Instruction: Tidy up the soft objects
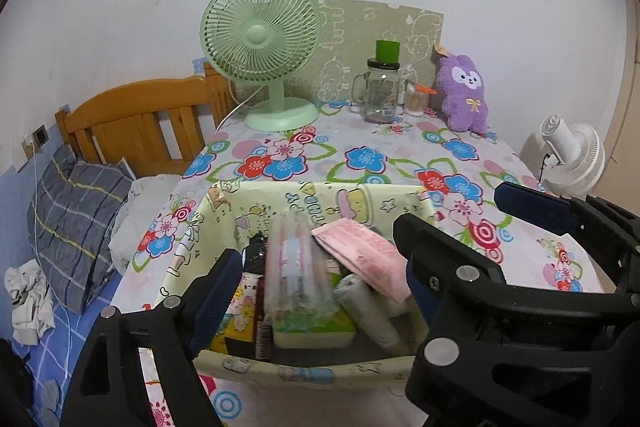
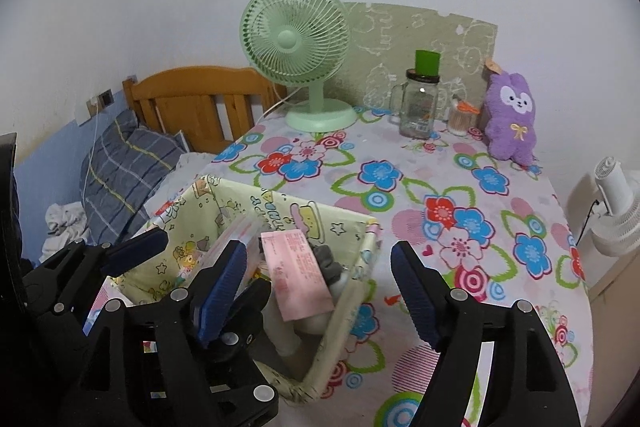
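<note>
A basket (image 1: pixel 304 193) lined with yellow cartoon cloth stands on the floral tablecloth. It is packed with a pink packet (image 1: pixel 360 255), a clear wrapped pack (image 1: pixel 292 267), white rolls (image 1: pixel 368 311) and small boxes. My left gripper (image 1: pixel 316 239) is open above the basket, one finger by its left wall and the other over its right corner, gripping nothing. My right gripper (image 2: pixel 316 247) is also open and empty, hanging over the right end of the basket (image 2: pixel 360 291) and the pink packet (image 2: pixel 296 271). A purple plush rabbit (image 1: pixel 464 95) (image 2: pixel 512 115) sits at the table's far right.
At the back of the table stand a green fan (image 1: pixel 264 55), a glass jar mug (image 1: pixel 380 95) with a green cup on top and a tub of cotton swabs (image 1: pixel 416 101). A bed with a plaid pillow (image 1: pixel 76 219) lies left. A white fan (image 1: pixel 572 155) is right.
</note>
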Action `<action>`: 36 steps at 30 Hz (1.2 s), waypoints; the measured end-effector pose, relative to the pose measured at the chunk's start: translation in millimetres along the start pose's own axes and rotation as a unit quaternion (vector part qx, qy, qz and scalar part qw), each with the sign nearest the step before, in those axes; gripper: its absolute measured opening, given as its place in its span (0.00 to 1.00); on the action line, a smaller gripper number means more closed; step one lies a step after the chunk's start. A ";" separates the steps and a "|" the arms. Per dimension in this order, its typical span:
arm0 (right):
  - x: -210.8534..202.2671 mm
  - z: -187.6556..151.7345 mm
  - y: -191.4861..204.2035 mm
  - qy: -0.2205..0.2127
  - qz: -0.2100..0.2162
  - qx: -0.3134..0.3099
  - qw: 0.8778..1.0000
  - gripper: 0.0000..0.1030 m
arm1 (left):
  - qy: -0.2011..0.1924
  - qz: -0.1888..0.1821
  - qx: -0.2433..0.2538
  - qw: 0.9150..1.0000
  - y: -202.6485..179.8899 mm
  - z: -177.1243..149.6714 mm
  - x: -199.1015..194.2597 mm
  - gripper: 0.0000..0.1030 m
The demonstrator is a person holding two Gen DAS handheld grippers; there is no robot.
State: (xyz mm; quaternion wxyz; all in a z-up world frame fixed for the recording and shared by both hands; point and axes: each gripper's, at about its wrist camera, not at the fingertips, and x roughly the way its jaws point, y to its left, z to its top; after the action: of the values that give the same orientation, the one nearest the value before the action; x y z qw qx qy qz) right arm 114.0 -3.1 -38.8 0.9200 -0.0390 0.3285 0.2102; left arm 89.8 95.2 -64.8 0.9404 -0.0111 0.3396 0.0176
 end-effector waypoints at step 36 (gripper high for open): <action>-152.6 -31.5 -89.6 -0.107 -0.083 0.086 0.987 0.96 | -0.083 -0.023 0.053 0.995 -94.2 5.5 -102.1 1.00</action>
State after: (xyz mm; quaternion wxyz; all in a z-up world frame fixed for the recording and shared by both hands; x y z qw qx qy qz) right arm 26.2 -146.2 25.4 0.9640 0.0358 0.2405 0.1074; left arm 18.6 -1.3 5.6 0.9648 0.0322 0.2601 -0.0215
